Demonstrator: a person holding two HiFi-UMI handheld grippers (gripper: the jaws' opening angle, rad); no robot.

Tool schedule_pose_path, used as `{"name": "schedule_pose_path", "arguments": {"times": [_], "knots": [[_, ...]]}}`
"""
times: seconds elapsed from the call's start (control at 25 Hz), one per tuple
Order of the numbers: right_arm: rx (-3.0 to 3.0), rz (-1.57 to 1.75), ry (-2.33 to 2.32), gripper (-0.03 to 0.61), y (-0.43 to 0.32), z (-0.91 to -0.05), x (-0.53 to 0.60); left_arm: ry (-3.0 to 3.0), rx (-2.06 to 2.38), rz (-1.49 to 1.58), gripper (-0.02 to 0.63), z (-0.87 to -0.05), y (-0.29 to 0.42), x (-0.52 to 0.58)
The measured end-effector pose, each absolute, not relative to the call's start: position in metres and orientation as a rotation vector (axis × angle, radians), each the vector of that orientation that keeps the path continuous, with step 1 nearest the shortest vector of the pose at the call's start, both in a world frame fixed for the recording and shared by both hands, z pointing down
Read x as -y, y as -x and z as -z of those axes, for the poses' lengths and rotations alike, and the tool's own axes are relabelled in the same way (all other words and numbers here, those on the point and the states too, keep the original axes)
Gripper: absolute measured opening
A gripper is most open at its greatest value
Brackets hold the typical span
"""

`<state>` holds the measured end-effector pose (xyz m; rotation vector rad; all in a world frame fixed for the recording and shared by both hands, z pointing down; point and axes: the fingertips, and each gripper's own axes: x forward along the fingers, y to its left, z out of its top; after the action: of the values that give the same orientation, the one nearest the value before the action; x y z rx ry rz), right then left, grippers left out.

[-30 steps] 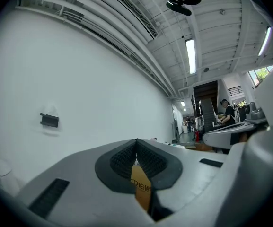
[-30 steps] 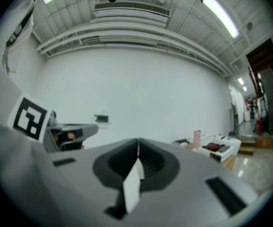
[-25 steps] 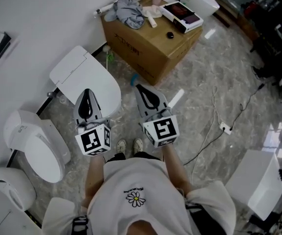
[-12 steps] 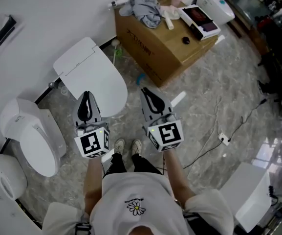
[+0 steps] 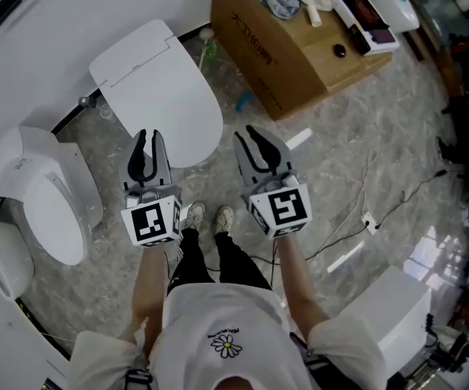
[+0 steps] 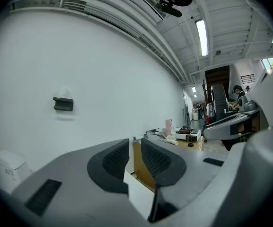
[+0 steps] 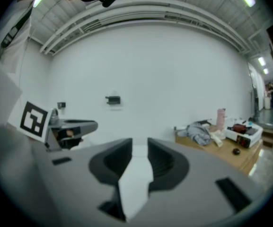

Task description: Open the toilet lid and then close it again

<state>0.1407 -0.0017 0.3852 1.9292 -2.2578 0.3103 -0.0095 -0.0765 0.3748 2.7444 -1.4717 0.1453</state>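
Observation:
The white toilet (image 5: 157, 88) stands against the wall with its lid (image 5: 169, 108) down flat. My left gripper (image 5: 149, 142) hovers over the lid's front left edge. My right gripper (image 5: 251, 136) hangs just right of the lid's front end, above the floor. Both point toward the wall. The jaws of both are opening, a narrow gap shows between the pads, and nothing is held. In the left gripper view the left gripper (image 6: 135, 148) faces the white wall. In the right gripper view the right gripper (image 7: 140, 148) shows the pale lid through its gap.
A second white toilet (image 5: 43, 193) with its lid up stands at the left. A cardboard box (image 5: 299, 51) with cloth and small items on top sits to the right of the toilet. A cable (image 5: 356, 218) and a white unit (image 5: 393, 315) lie on the marble floor. The person's feet (image 5: 210, 216) are below the bowl.
Both grippers have come down and forward toward the toilet's front end. Their jaws, shut before, now stand slightly apart.

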Motion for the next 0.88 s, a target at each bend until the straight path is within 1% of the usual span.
{"name": "schedule_pose_path", "arguments": {"times": [0.08,0.32,0.6,0.88], "knots": [[2.267,-0.334,-1.897,0.121,-0.137,-0.4,0.008,-2.735,1.466,-0.161,0.113,-0.389,0.011,0.081],[2.268,-0.383,-1.776,0.167,-0.132,-0.458,0.027,-2.689,1.409,-0.23,0.187,-0.451,0.013,0.09],[2.249,-0.465,-1.661,0.175,-0.125,-0.546,0.033,-2.584,1.382,-0.32,0.187,-0.546,0.027,0.088],[2.258,-0.439,-1.511,0.178,-0.117,-0.632,0.028,-2.569,1.354,-0.44,0.189,-0.635,0.034,0.063]]}}
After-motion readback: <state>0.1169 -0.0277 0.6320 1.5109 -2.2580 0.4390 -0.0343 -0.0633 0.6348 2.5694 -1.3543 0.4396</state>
